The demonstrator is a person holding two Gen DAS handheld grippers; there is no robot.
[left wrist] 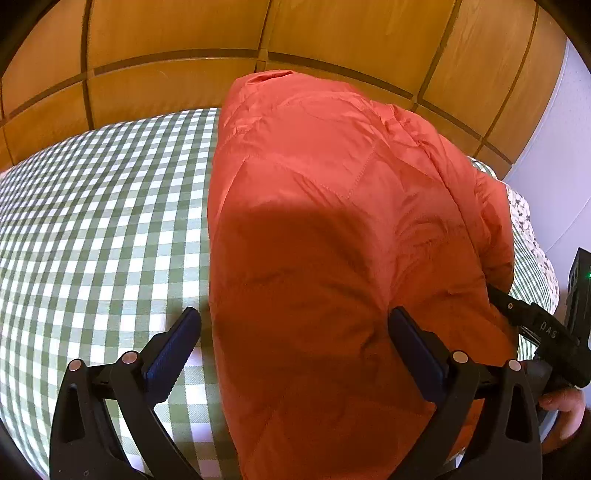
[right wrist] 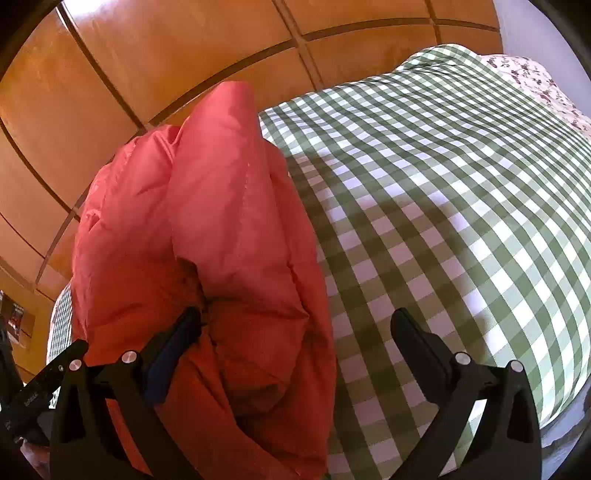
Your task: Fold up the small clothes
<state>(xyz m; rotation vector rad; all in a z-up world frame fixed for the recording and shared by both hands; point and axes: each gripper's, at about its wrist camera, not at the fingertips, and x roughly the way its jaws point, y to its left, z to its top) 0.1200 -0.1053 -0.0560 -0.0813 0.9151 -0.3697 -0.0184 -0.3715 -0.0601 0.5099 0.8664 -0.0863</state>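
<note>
An orange-red padded garment (left wrist: 332, 229) lies bunched on a green-and-white checked cloth (left wrist: 103, 206). My left gripper (left wrist: 295, 325) is open, its jaws wide apart over the garment's near left edge; the left finger (left wrist: 173, 350) is over the cloth, the right finger (left wrist: 417, 350) presses on the garment. In the right wrist view the garment (right wrist: 207, 240) stands as a puffy folded mound at the left. My right gripper (right wrist: 295, 325) is open; its left finger (right wrist: 173, 350) rests against the garment, the right finger (right wrist: 421, 350) is over the cloth (right wrist: 461, 203).
Orange wooden panelling (left wrist: 177, 33) rises behind the table. A floral cloth (right wrist: 535, 81) lies at the far right edge of the checked cloth. The right gripper's body (left wrist: 539, 332) shows at the left view's right edge. A pale wall (left wrist: 565, 147) is at right.
</note>
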